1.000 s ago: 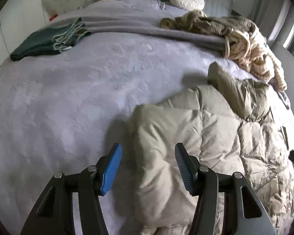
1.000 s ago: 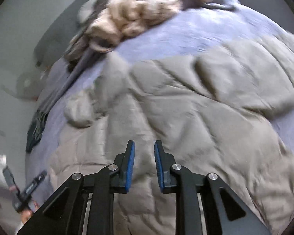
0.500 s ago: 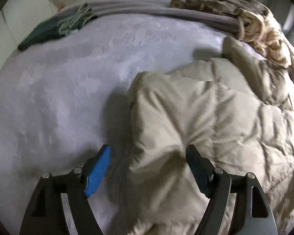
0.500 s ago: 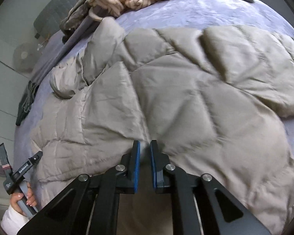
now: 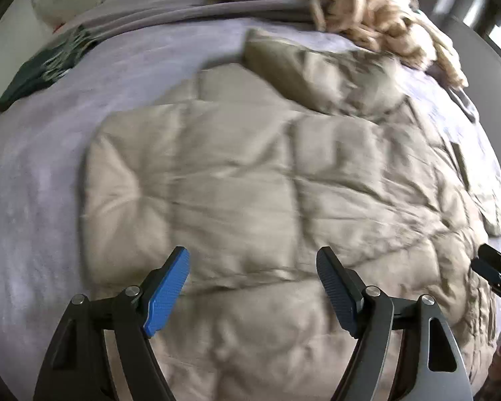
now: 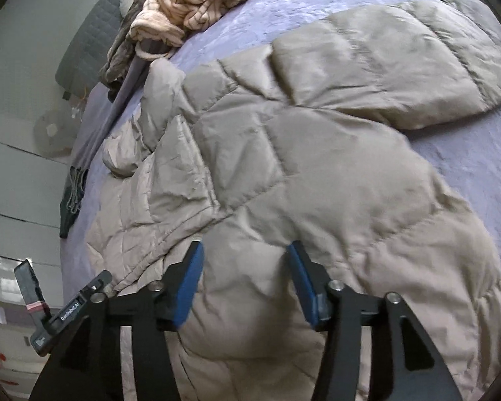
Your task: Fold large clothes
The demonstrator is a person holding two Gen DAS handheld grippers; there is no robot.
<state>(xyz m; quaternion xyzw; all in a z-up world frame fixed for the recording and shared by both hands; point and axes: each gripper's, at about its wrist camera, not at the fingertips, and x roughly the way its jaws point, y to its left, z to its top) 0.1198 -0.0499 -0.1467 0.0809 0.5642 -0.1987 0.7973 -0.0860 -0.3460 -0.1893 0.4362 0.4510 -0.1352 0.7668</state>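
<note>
A large beige quilted puffer jacket (image 5: pixel 250 173) lies spread on the lilac bedspread (image 5: pixel 33 173), with one sleeve folded across its body. It also shows in the right wrist view (image 6: pixel 317 173), its other sleeve (image 6: pixel 400 56) stretched out to the far right. My left gripper (image 5: pixel 252 287) is open and empty just above the folded sleeve. My right gripper (image 6: pixel 243 284) is open, with a hump of the jacket's fabric between its jaws. The left gripper's body (image 6: pixel 66 310) shows at the lower left of the right wrist view.
A pile of cream striped and brown clothes (image 5: pixel 367 10) lies at the head of the bed; it also shows in the right wrist view (image 6: pixel 190 3). A folded dark green garment (image 5: pixel 43 67) lies at the far left. A white fan (image 6: pixel 53 130) stands by the wall.
My left gripper moved right, from the sleeve's left edge to over the jacket, staying open. My right gripper went from shut to open over the jacket's lower part.
</note>
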